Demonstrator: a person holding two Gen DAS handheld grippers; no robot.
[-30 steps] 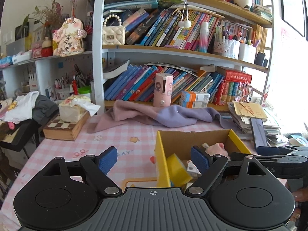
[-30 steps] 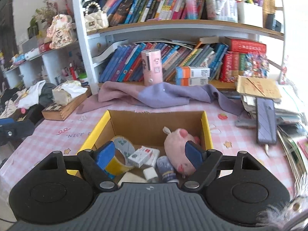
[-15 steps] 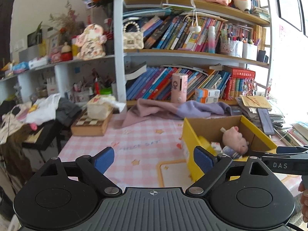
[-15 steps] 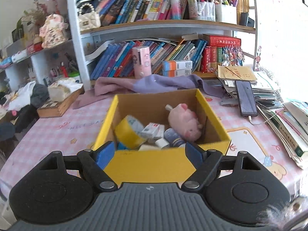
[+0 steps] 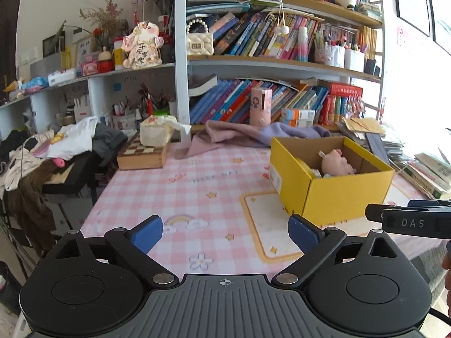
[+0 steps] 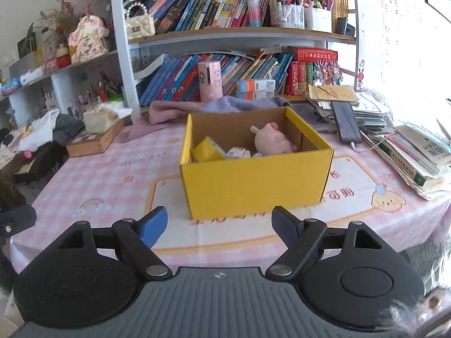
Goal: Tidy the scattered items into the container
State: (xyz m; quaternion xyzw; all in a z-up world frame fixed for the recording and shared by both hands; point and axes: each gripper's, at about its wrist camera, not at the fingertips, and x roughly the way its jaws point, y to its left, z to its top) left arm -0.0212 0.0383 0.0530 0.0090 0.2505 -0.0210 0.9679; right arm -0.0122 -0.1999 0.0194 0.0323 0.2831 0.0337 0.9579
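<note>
The yellow box (image 6: 255,186) sits on the pink checked tablecloth (image 6: 93,180), and I place everything from it. Inside it lie a pink plush pig (image 6: 272,140), a yellow tape roll (image 6: 207,150) and a small white carton (image 6: 238,152). Behind the box a lilac cloth (image 6: 214,107) is heaped in front of the bookshelf (image 6: 225,35). My right gripper (image 6: 220,225) hangs just before the box's near wall, jaws wide apart, holding nothing. My left gripper (image 5: 225,232) is off to the box's left, equally spread and empty.
</note>
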